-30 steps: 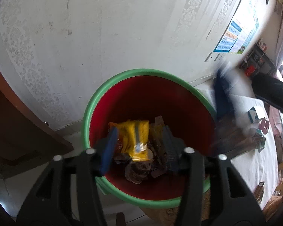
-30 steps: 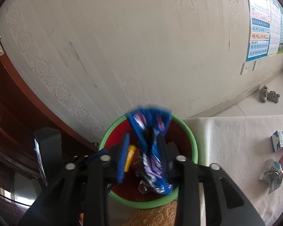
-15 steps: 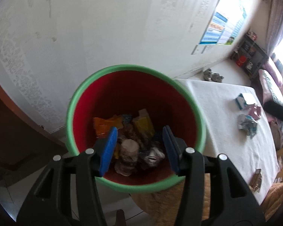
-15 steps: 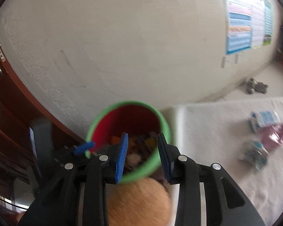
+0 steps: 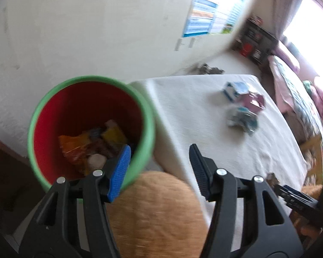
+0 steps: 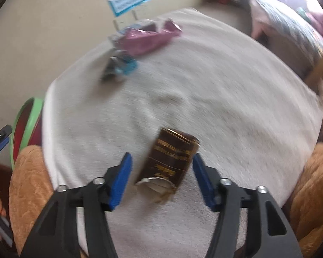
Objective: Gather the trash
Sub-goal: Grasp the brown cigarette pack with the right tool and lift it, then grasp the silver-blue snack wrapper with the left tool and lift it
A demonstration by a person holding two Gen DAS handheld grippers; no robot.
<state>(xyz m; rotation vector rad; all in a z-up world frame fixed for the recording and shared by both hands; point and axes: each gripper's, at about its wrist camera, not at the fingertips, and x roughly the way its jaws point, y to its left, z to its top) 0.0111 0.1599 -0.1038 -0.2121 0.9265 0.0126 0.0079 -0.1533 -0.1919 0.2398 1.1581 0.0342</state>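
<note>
The red bin with a green rim [image 5: 148, 124] stands beside the table and holds several wrappers. My left gripper [image 5: 159, 150] hangs over the bin's right rim and the table's corner, jaws opening, nothing between them. A blue-white carton [image 5: 234, 89], a pink wrapper [image 5: 254, 102] and a silver-teal wrapper [image 5: 242, 118] lie on the white tablecloth [image 5: 193, 111]. My right gripper [image 6: 161, 158] is low over the cloth, jaws opening. A dark brown box [image 6: 170, 163] lies between them, clear of both pads. Beyond it are the pink wrapper [image 6: 146, 40] and the teal wrapper [image 6: 120, 68].
Orange-brown chair cushions [image 5: 157, 210] [image 6: 28, 182] [image 6: 312, 182] sit at the table's near edge. The bin rim [image 6: 30, 111] shows off the table's left side. A wall with a poster [image 5: 201, 19] is behind, a bed [image 5: 295, 81] to the right.
The left gripper dropped the yellow wrapper into the bin and swung right towards the table. The right gripper let go of the blue wrapper, moved down over the brown box, and widened.
</note>
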